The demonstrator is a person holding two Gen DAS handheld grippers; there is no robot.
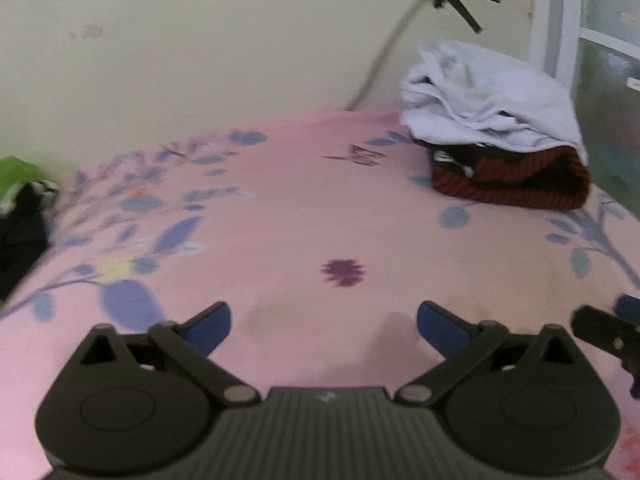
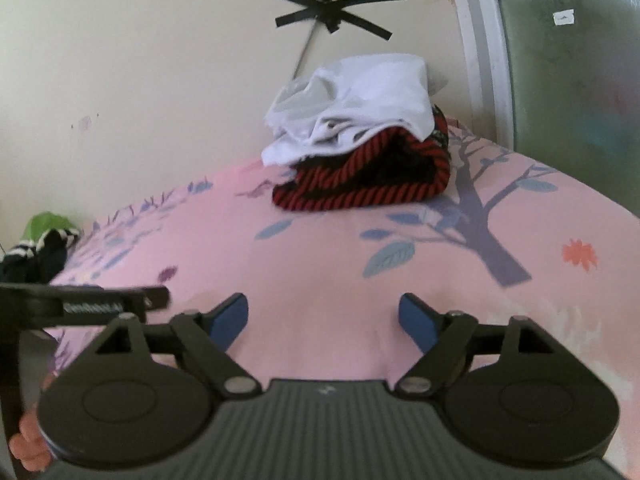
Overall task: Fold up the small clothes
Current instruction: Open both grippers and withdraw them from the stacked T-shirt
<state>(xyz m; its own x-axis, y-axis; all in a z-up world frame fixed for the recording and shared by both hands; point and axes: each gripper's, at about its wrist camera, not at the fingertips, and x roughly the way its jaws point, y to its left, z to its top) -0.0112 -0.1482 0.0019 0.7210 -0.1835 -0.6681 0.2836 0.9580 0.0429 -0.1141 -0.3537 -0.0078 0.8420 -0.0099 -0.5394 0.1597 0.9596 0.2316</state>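
Observation:
A folded white garment lies on top of a folded red-and-black striped one, stacked at the far right of the pink flowered bed sheet. At the far left edge lies a heap of dark and green clothes. My left gripper hangs open over bare sheet, nothing between its blue pads. My right gripper is open too, over bare sheet short of the stack. Each gripper shows at the edge of the other's view, the right gripper and the left gripper.
A cream wall runs behind the bed, with black tape crosses and a cable running down it. A white-framed frosted glass door stands at the right. Fingers of a hand show at lower left in the right wrist view.

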